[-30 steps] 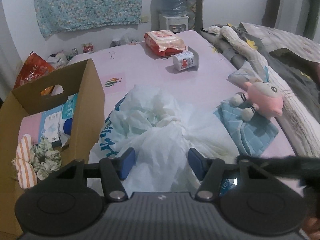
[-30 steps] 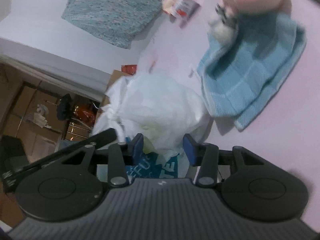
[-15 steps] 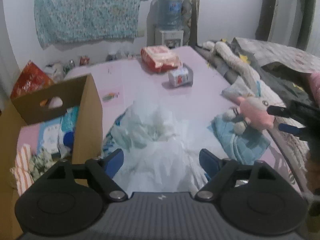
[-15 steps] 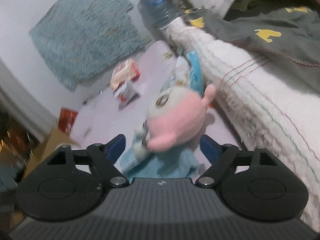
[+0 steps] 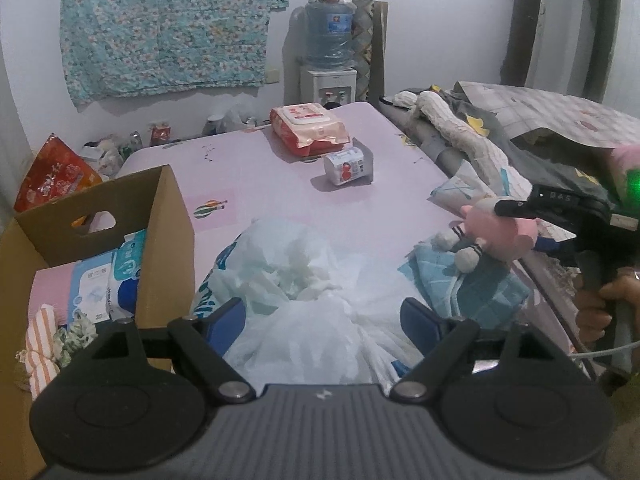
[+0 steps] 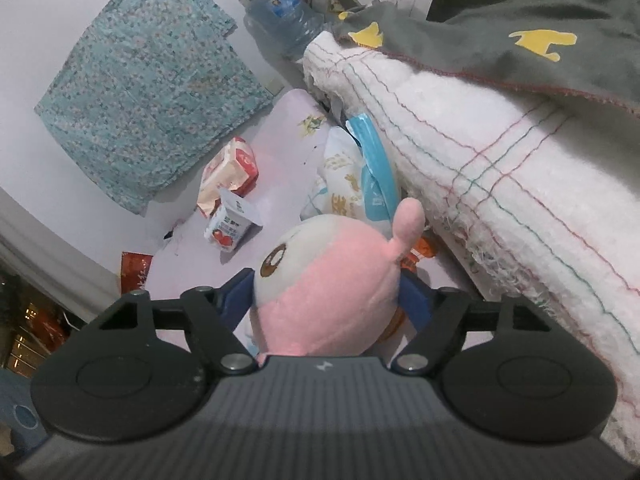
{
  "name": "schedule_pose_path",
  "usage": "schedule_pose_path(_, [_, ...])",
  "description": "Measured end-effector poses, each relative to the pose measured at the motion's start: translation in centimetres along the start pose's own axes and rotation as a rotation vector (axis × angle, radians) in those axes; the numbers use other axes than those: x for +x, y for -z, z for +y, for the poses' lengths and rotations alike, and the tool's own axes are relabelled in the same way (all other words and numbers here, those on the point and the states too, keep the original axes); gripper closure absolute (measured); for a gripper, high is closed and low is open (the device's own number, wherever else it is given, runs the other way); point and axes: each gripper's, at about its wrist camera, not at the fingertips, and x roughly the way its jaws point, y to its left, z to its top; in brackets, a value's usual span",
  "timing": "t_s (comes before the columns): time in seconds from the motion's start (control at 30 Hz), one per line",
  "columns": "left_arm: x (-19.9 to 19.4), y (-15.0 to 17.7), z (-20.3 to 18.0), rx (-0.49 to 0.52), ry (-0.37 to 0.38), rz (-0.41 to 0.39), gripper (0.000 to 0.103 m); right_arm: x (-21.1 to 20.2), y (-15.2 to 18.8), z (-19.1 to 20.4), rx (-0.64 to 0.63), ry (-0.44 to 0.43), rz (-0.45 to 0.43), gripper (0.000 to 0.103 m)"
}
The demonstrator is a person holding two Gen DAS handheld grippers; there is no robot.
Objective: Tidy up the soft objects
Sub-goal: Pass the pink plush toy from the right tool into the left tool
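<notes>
A pink and white plush toy [image 6: 332,292] fills the space between my right gripper's blue pads; the right gripper [image 6: 326,304] is closed around its head. In the left wrist view the same toy [image 5: 496,232] lies on a folded blue towel [image 5: 468,292] on the pink bed sheet, with the right gripper [image 5: 520,224] around it. My left gripper [image 5: 324,320] is open and empty above a crumpled white plastic bag [image 5: 304,292]. A cardboard box [image 5: 160,248] at the left holds wipe packs, striped socks and a scrunchie.
A red wipe pack [image 5: 308,128] and a small tissue pack [image 5: 346,166] lie farther back on the bed. A rolled white blanket [image 6: 500,184] and grey bedding [image 6: 520,40] run along the right side. A water dispenser [image 5: 330,60] stands by the far wall.
My right gripper swung from the white bag to the plush toy and closed around its head. My left gripper opened wider and pulled back a little above the bag.
</notes>
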Motion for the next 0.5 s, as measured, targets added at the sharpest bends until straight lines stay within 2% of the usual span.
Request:
schedule_pose_path(0.1, [0.0, 0.0, -0.3, 0.009, 0.018, -0.003, 0.017, -1.5, -0.2, -0.2, 0.002, -0.063, -0.012, 0.029])
schedule_pose_path(0.23, [-0.2, -0.3, -0.7, 0.007, 0.064, 0.003, 0.016, -3.8, -0.5, -0.4, -0.005, -0.23, 0.02, 0.029])
schedule_pose_path(0.37, [-0.6, -0.3, -1.2, 0.013, 0.129, 0.008, 0.012, -4.4, -0.2, -0.4, -0.063, -0.398, 0.163, 0.026])
schedule_pose_path(0.43, [-0.5, -0.3, -1.7, 0.025, 0.15, 0.022, 0.012, -4.4, 0.7, -0.2, -0.125, -0.412, 0.242, 0.023])
schedule_pose_path(0.5, [-0.2, -0.3, -2.3, 0.045, 0.161, 0.039, 0.012, -3.7, 1.7, -0.2, -0.186, -0.388, 0.326, 0.022])
